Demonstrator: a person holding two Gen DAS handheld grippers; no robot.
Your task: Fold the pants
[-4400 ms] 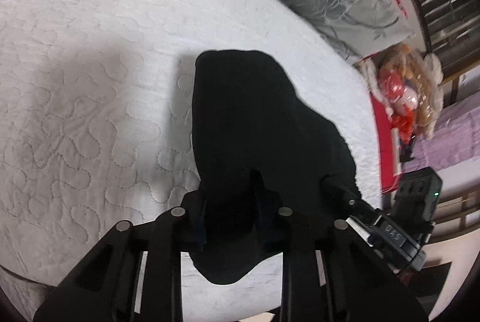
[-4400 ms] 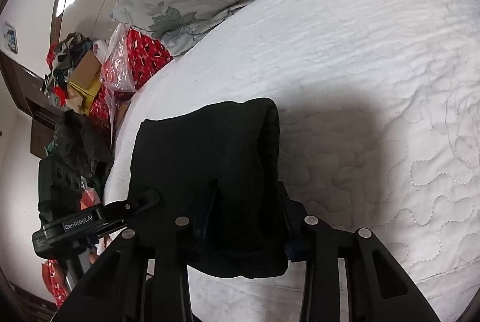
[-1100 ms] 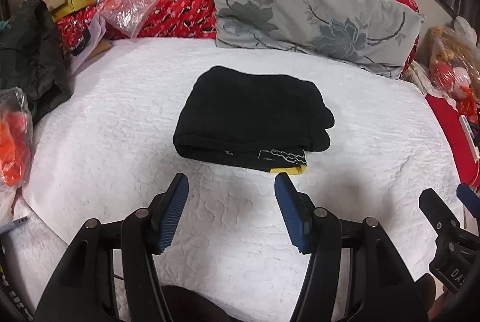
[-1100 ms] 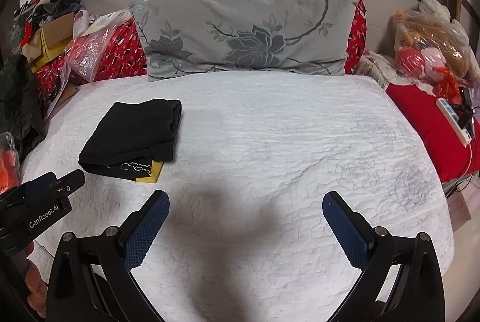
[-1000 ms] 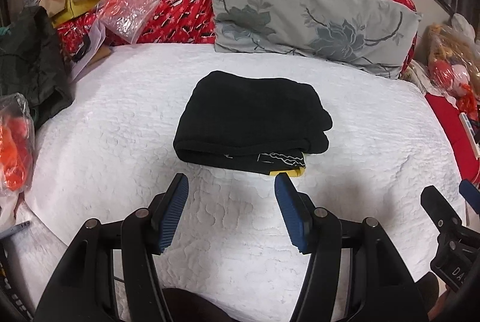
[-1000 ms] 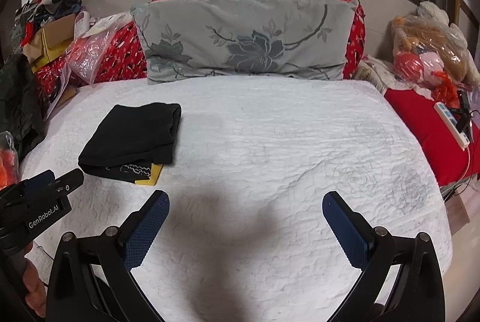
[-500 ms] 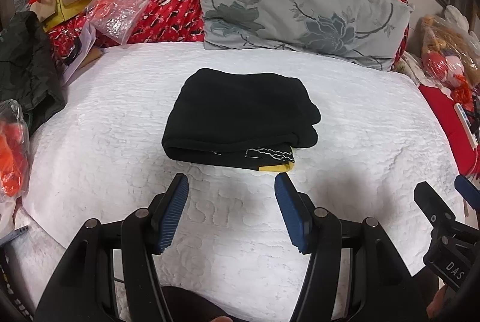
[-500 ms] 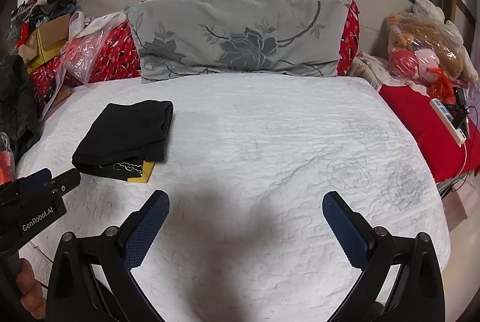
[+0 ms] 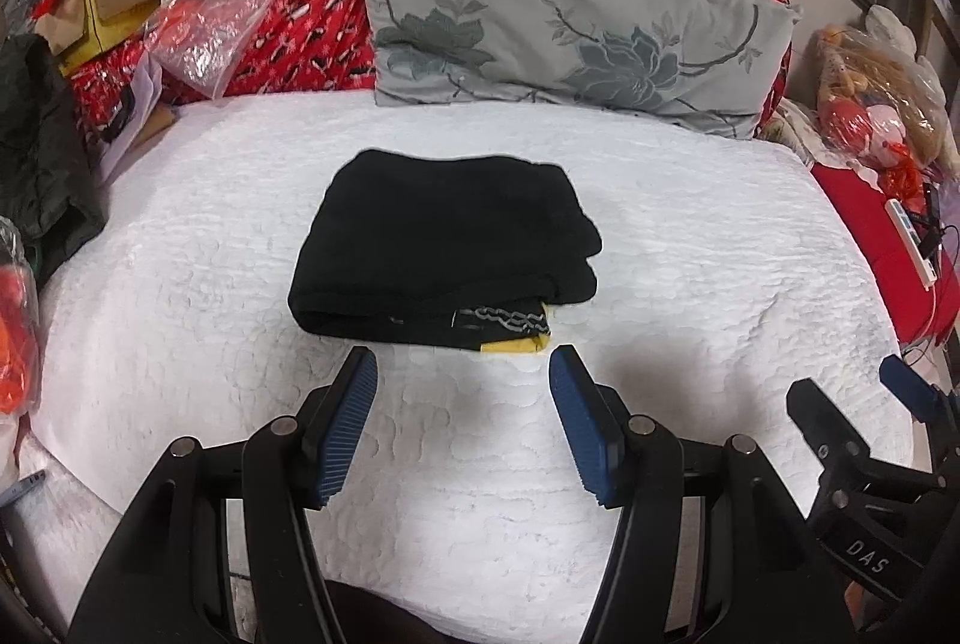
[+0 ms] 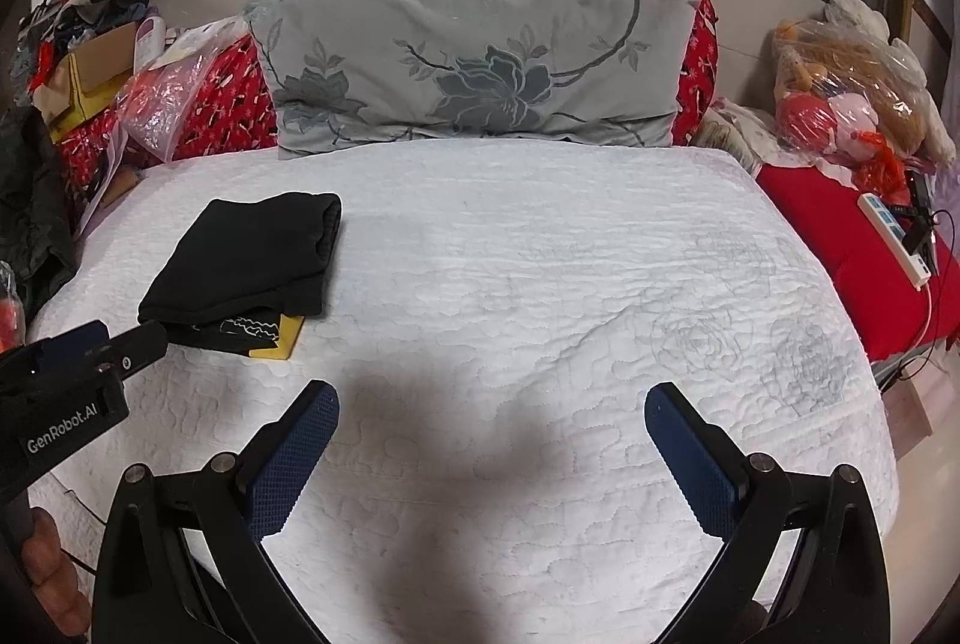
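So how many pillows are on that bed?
1. A single grey flowered pillow leans against the red patterned bedding at the head of the bed, beyond the folded black pants. Others may be hidden behind it or under the clutter at the left.

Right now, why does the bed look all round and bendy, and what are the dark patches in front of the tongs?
In both wrist views the fisheye lens bends the white bed into a dome and darkens the corners. In the right wrist view a soft grey shadow falls between the open right tongs. In the left wrist view a fainter shadow lies by the open left tongs, near the folded black pants.
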